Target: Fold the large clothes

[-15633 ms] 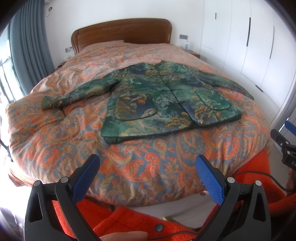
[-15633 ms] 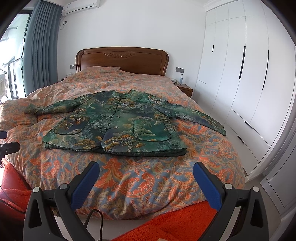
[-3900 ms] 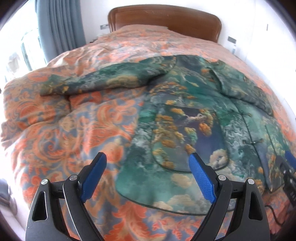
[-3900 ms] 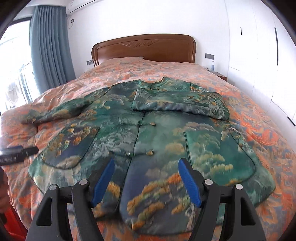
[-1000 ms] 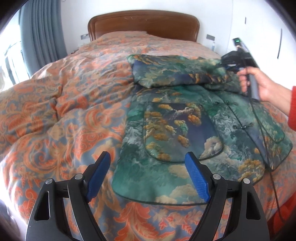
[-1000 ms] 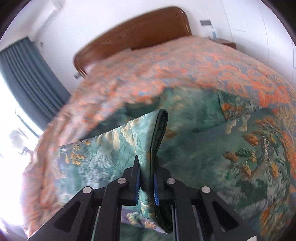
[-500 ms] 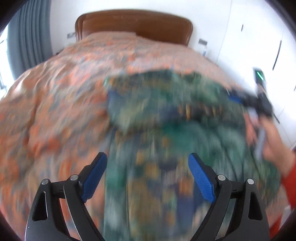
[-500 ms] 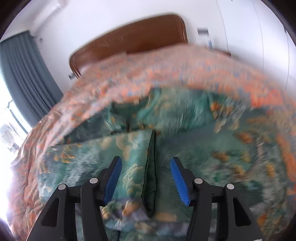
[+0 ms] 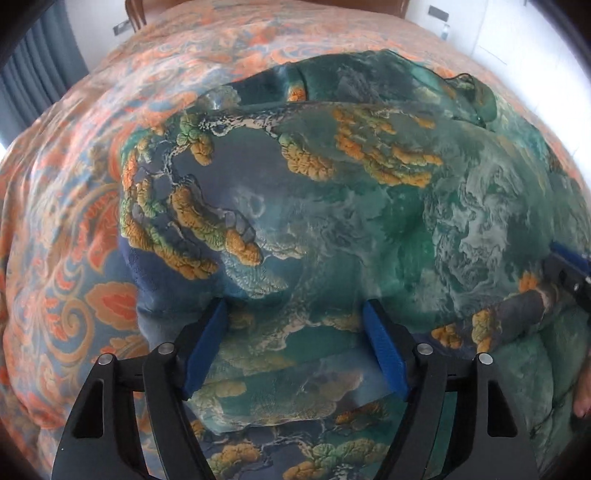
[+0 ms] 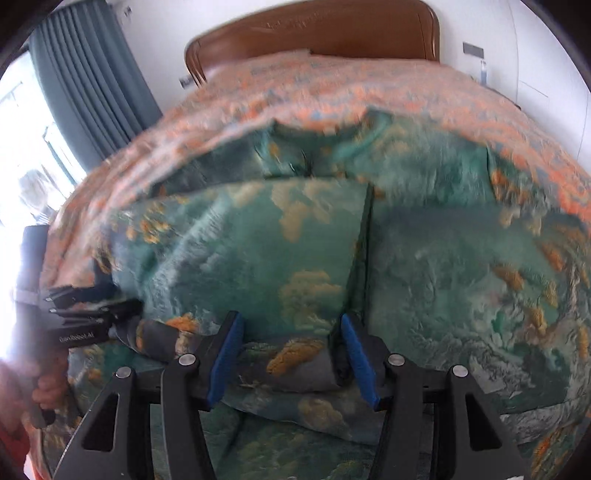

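The green jacket with orange pine pattern lies on the bed, both sleeves folded across its chest; it fills both views. My left gripper is open and low over the folded left sleeve. My right gripper is open, its jaws astride the sleeve's cuff end without clamping it. Each gripper shows at the edge of the other's view: the right one by the cuff, the left one at the left.
The orange paisley duvet covers the bed around the jacket. The wooden headboard stands at the far end, grey curtains to the left and white wardrobe doors to the right.
My right gripper has let go of the sleeve it was clamping and laid it across the jacket. Both grippers have moved down close to the folded sleeve.
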Motion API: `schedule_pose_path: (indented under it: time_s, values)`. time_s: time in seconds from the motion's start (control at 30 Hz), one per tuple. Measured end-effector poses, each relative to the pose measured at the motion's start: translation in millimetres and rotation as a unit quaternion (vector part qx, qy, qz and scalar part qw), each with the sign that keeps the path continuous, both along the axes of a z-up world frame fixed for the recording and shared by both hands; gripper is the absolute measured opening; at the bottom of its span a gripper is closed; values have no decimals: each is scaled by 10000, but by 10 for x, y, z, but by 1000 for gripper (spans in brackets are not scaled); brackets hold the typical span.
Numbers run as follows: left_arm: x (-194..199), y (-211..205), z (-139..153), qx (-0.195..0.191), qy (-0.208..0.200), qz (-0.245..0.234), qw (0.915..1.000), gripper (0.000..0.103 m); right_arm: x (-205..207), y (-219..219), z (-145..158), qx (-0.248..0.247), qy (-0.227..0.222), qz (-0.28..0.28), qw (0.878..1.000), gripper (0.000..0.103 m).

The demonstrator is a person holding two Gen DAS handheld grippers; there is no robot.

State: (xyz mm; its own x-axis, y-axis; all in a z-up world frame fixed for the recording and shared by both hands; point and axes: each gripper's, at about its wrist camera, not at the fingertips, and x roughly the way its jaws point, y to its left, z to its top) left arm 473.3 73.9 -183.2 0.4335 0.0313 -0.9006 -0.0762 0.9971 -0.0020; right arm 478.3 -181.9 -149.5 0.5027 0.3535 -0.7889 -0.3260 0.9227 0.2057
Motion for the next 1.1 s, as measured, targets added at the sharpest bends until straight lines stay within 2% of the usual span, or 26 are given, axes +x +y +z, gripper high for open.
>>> schedule_pose_path:
  time_s: [0.07,0.17,0.23,0.3,0.4,0.47,0.53,0.63,0.7,0.77,0.87,0.97,1.03,1.07,1.1]
  values:
    - [-29,3,132,-33,-72,28,10000,78,4,-1,-39,-37,27,-9,10000,56]
    - [-42,55,476,-469,-471,42,9978,84,12,-9,-36,-22,41,-24,10000,56]
    - [39,116,648,-681,-730,177,9948,87,36,21,-47,-24,37,-21,10000,56]
    - [218,182,700,-762,-825,338,9931,87,21,45,-57,-78,-17,-23,10000,56]
    - [501,261,593,-814,-756,629,9918,87,12,52,-71,-115,-76,-33,9999,56]
    - [650,321,379,-872,-532,833,9913,87,11,40,-105,-86,-71,-33,9999,56]
    - [744,317,153,-723,-272,862,9933,91,22,24,-121,-21,-49,-27,10000,56]
    - [754,287,-37,-413,-214,809,9956,99,47,13,-153,48,-10,14,10000,56]
    - [734,282,-27,-381,-203,833,9956,99,60,9,-174,64,16,31,10000,57]
    - [671,254,111,-337,-208,790,9961,97,67,9,-183,56,39,38,10000,57]
    - [334,299,415,-467,-483,477,9966,97,-14,-94,-48,323,-76,-27,9994,57]
    - [-346,389,656,-459,-724,80,9963,98,-337,-357,263,750,-409,-97,9963,59]
    - [-948,527,682,-295,-695,-95,9971,98,-608,-545,438,882,-684,-87,9937,73]
    - [-1127,599,663,-294,-662,-124,9973,98,-799,-697,536,932,-833,-100,9921,83]
    - [-1359,693,611,-320,-598,-115,9976,98,-984,-857,604,945,-918,-108,9912,87]
